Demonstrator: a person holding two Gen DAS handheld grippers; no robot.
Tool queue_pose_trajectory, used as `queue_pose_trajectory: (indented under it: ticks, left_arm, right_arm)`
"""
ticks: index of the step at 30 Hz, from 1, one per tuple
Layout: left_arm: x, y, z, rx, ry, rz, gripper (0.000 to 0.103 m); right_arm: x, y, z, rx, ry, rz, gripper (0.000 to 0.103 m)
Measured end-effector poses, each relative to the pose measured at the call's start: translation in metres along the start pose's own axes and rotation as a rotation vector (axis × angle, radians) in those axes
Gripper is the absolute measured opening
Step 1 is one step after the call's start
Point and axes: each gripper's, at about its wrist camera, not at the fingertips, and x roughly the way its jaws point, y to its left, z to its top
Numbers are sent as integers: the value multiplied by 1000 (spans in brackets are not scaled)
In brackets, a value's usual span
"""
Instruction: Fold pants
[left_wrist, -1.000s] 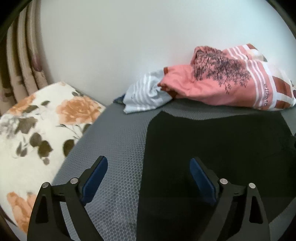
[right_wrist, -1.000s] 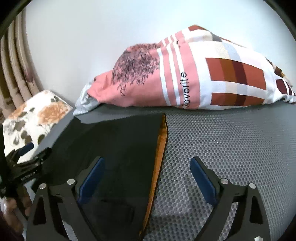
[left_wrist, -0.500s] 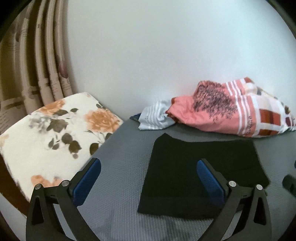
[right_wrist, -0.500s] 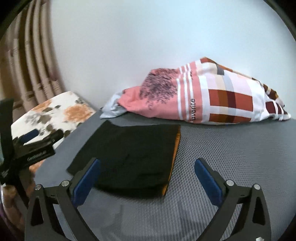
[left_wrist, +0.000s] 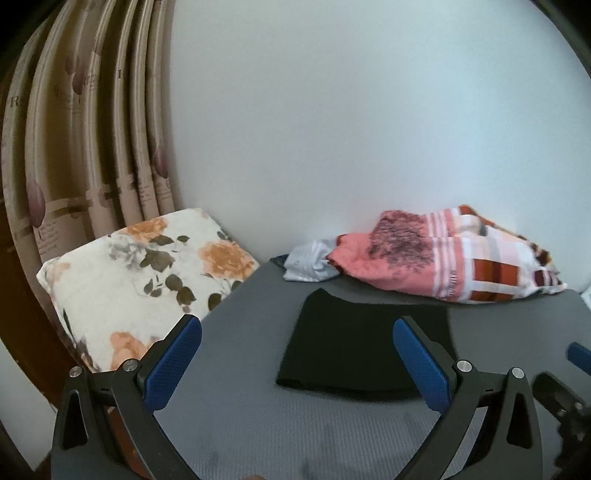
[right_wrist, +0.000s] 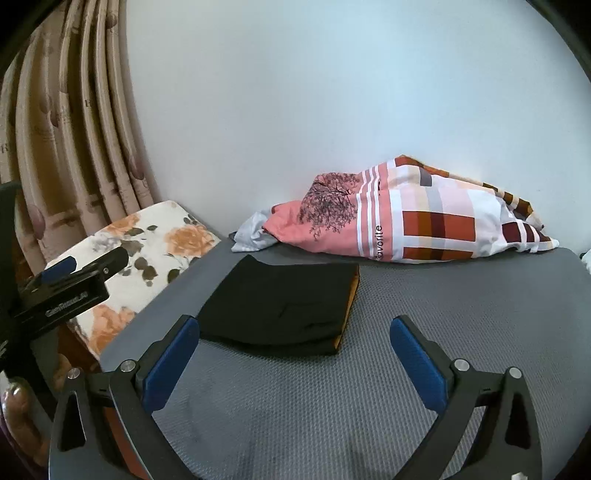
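The black pants were laid folded on the grey mat. The fingers of the left gripper and right gripper had just been opened wide, and nothing was held between them.

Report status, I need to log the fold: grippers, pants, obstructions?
Left gripper and right gripper: jaws just opened wide, nothing between them. Black pants folded flat on grey mat, untouched. Patterned bedding behind, clear of them.

I'm working in a home bedroom: a grey textured mattress against a plain white wall, a patterned pink pillow at one o'clock, a floral cushion at ten, and pleated beige curtains at eleven.
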Motion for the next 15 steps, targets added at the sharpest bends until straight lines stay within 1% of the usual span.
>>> queue_pose_trajectory:
  ticks: [2,4,5,7,12,15]
  left_arm:
    - [-23,-2,-3,-2,-22,-6,103]
    - [-45,-5,-8,-3,-37,9,103]
    - [-51,-6,-11,-3,-37,2,103]
    - [-68,-8,-15,-12,-52,-39,103]
    - [-87,-17,-16,6,-39,-81,103]
    - [-100,-25,-17,39,-55,-91,103]
  right_arm:
    - [-13,2,0,-7,-16,0,103]
    - [-25,5,-1,-16,-26,-3,103]
    - [-32,7,-1,-23,-30,-5,103]
    - [-43,10,-2,-32,-36,-5,103]
    - [-66,15,-6,-39,-48,-12,103]
    - [-78,16,-7,-31,-59,-10,103]
